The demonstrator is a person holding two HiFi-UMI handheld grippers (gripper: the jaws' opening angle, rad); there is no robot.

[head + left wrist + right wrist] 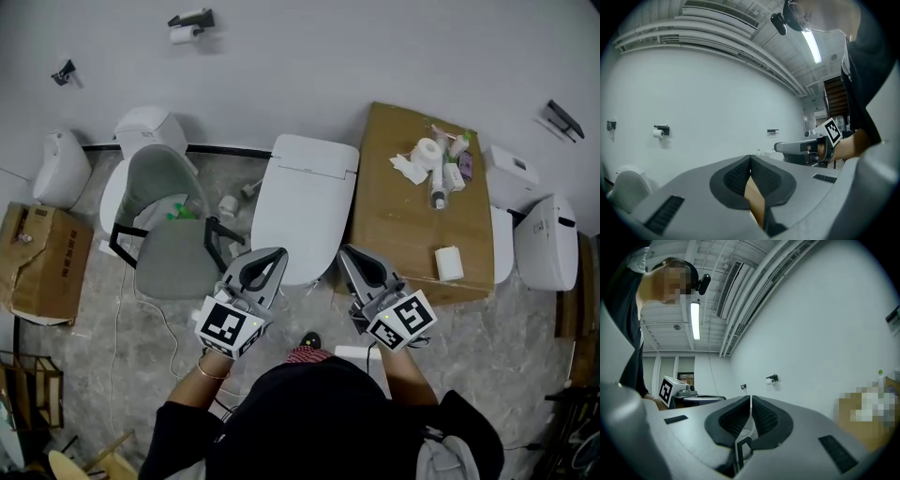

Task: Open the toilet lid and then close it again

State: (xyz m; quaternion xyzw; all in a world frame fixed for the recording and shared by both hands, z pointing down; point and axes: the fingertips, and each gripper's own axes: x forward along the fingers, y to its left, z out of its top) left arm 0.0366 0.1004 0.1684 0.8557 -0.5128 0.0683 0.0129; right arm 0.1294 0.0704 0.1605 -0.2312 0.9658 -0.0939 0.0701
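The white toilet (305, 202) sits at 12 o'clock from the person, its lid (298, 220) down. The left gripper (277, 254) hovers over the lid's near edge, jaws pressed together on nothing. The right gripper (345, 251) is at 1 o'clock, just beside the bowl, jaws likewise together. A grey chair (169, 239) stands at 10 o'clock and a cardboard box (398, 225) at 2 o'clock.

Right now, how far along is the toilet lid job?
Done: nothing I can confirm; the toilet lid lies closed. In hand: nothing; left gripper and right gripper tongs are shut, empty, held near its front edge. Left: seemingly both opening and closing.
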